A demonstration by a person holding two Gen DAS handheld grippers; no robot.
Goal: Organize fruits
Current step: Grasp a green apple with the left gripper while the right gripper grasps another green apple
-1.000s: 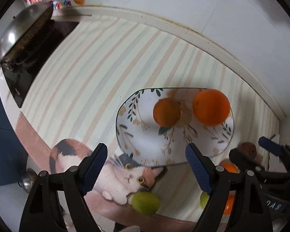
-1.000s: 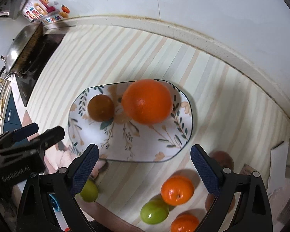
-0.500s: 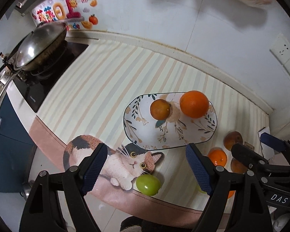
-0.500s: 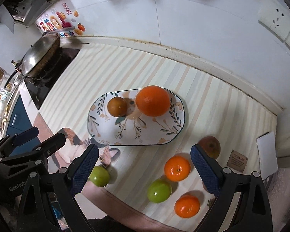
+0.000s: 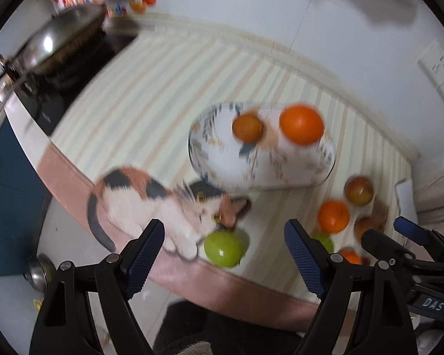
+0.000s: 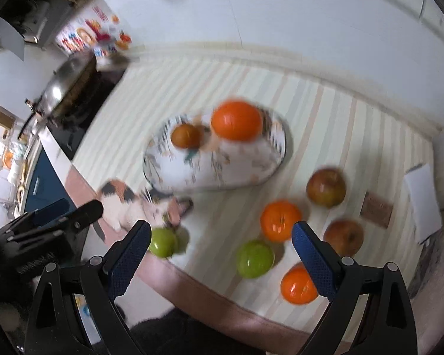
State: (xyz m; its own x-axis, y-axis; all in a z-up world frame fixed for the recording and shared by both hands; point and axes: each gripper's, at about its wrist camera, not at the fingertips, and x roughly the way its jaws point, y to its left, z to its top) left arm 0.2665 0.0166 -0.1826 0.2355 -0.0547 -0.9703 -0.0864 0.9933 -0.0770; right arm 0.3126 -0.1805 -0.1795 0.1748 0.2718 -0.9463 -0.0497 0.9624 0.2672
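A floral plate (image 5: pixel 222 171) (image 6: pixel 174 174) holds a big orange (image 5: pixel 301 124) (image 6: pixel 236 120) and a small brownish orange (image 5: pixel 248 128) (image 6: pixel 186 136). Loose on the striped mat lie a green apple (image 5: pixel 223 248) (image 6: pixel 162 242) by the cat picture, a second green apple (image 6: pixel 254 259), two oranges (image 6: pixel 280 220) (image 6: pixel 299 285) and two red apples (image 6: pixel 326 188) (image 6: pixel 344 236). My left gripper (image 5: pixel 224 261) is open and empty, above the near green apple. My right gripper (image 6: pixel 220 259) is open and empty, above the loose fruit. Both views are blurred.
A wok (image 5: pixel 62 41) (image 6: pixel 65 85) sits on a black hob at the far left. A white tiled wall (image 5: pixel 310 14) backs the counter. A white card (image 6: pixel 423 204) and a brown tag (image 6: pixel 376 208) lie at the right. The mat's pink front edge (image 5: pixel 222 281) runs near me.
Both grippers have pulled back and up from the plate, toward the counter's front edge. More loose fruit has come into view. Both stay open.
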